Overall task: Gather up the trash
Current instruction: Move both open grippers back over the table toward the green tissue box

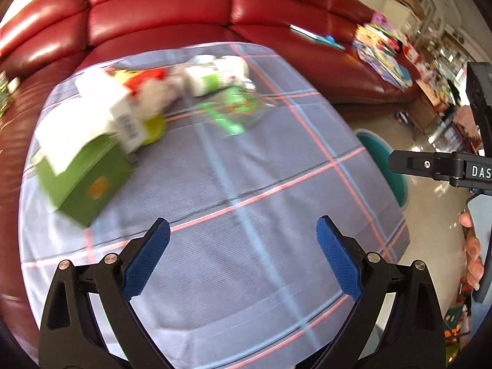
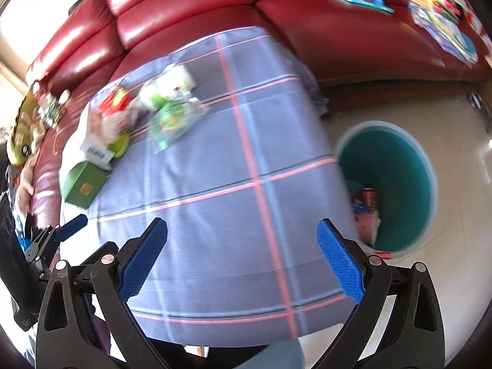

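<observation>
A home living room. A red leather sofa (image 1: 184, 9) curves behind the checked-cloth tabletop (image 1: 246, 184). Children's books (image 1: 381, 49) lie on its seat.

One green box (image 1: 89, 181), one white carton (image 1: 107, 107), one green wrapper (image 1: 233, 107), one teal bin (image 2: 396, 184), two tongs.

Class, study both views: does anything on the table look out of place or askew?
Yes. Litter is heaped at the table's far left: a green box with its white lid flaps open, a red wrapper, a green-printed clear bag. It all lies jumbled on the checked tablecloth, not in the teal bin.
</observation>
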Motion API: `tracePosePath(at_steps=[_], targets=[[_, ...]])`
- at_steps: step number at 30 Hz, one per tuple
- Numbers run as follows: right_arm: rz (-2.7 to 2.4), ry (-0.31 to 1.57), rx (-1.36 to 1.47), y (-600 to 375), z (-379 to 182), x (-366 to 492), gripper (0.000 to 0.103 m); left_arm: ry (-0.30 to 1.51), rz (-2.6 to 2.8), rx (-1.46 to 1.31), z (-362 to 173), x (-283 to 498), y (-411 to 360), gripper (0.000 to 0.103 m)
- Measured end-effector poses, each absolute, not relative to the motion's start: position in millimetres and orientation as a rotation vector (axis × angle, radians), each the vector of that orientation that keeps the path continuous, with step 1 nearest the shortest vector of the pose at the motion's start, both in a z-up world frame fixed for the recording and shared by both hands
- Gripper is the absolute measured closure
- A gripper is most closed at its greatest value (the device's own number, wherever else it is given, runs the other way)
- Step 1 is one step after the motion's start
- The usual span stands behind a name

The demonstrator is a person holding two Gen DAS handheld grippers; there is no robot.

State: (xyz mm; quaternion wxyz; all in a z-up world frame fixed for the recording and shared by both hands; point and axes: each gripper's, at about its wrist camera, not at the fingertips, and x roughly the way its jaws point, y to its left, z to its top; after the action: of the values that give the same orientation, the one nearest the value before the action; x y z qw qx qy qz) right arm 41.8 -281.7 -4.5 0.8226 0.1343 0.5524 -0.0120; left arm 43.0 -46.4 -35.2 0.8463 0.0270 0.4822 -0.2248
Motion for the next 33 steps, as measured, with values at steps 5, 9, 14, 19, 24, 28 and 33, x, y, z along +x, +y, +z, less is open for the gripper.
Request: tracePosePath(at_steps=[5,9,14,19,24,28,33], targets=[[0.044,1.198,0.222,-229.9,-3.7,58.9,0.005,0.976,-0.38,-0.002,-28.6,40.8,16.9,0.011],[0.081,1.21,0.185,-194.9,-4.7,71.5,0.005,0.958,-0.328,-0.029,-29.8,46.8,57.5,0.011],[0.109,1.228,0.154,-162.8,-6.9,84.2,0.005,0.98,-0.282,-0.076,-45.2,62.2,96.3,0.011],[0.128,1.24,0.122,-137.8,-7.6,99.0,0.005,0.994,-0.279,-0.096,-57.2,79.6,110.4,0.011],[0.144,1.23,0.101,-118.9,-5.0,118.3,0.005,1.005,-0.293,-0.107,-67.5,97.0,114.5,0.011],[0.159,1.22,0.088,-107.6,-2.4,134.4,0.005,1.012,-0.306,-0.124,-72.7,108.2,114.3,0.011],[0.178,1.21,0.09,-96.9,0.9,153.3,0.007,1.015,-0.319,-0.13,-73.0,115.6,114.4,0.011]])
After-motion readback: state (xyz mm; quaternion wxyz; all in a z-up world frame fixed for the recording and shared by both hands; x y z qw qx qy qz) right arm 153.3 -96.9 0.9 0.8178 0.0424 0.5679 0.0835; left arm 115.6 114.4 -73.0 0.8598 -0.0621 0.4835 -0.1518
